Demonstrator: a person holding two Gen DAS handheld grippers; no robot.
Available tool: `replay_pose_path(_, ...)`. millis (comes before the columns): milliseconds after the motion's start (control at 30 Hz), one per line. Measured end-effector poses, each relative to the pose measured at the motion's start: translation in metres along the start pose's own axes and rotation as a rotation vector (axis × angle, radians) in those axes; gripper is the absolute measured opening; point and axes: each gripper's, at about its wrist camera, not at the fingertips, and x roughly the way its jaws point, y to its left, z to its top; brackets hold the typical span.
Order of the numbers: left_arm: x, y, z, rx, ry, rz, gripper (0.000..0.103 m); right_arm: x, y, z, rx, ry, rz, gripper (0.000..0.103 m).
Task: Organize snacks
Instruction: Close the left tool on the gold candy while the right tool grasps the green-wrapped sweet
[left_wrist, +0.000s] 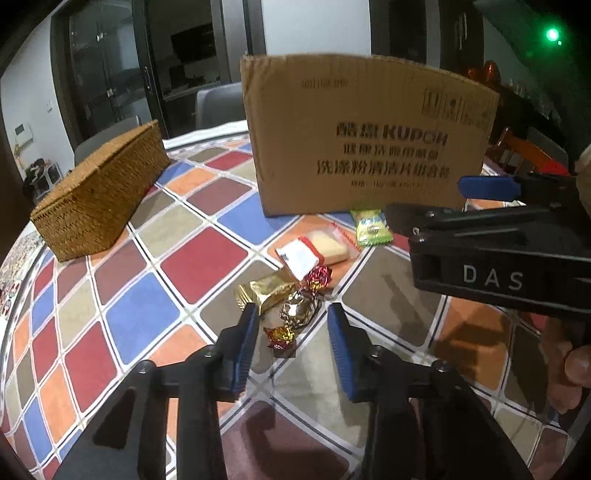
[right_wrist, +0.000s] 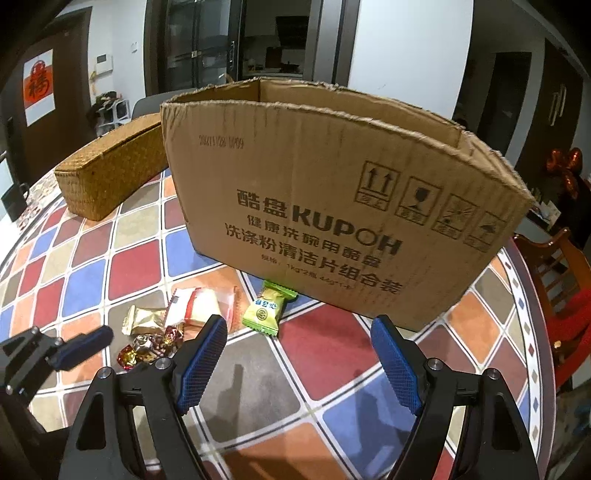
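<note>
Several snacks lie on the chequered tablecloth (left_wrist: 136, 317) in front of an open cardboard box (right_wrist: 332, 206): a gold packet (left_wrist: 266, 293), a white-and-red cake packet (left_wrist: 321, 251), a green packet (right_wrist: 264, 306) and three foil candies. My left gripper (left_wrist: 292, 317) is low over the candies, jaws narrowly apart. A gold candy (left_wrist: 299, 308) sits between its tips without touching the pads, and a red-gold candy (left_wrist: 282, 336) lies just below. My right gripper (right_wrist: 299, 325) stands wide open and holds nothing, with the green packet just beyond its left fingertip.
A lidded wicker basket (left_wrist: 99, 195) stands at the back left, beside the box. A wooden chair (right_wrist: 554, 266) with a red cushion is off the table's right edge. A person's hand (left_wrist: 576, 365) holds the right gripper.
</note>
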Motion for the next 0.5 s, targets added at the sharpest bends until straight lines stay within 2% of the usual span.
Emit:
replay_pose_path(200,0.01,0.002,0.003,-0.01,0.031,0.004,0.032,0.018,0.002,0.003,0.011,0.042,0.004,0.08)
replay_pose_path(500,0.018,-0.001,0.005,-0.015,0.064,-0.009,0.023,0.049,0.005,0.011,0.062,0.101,0.023,0.07)
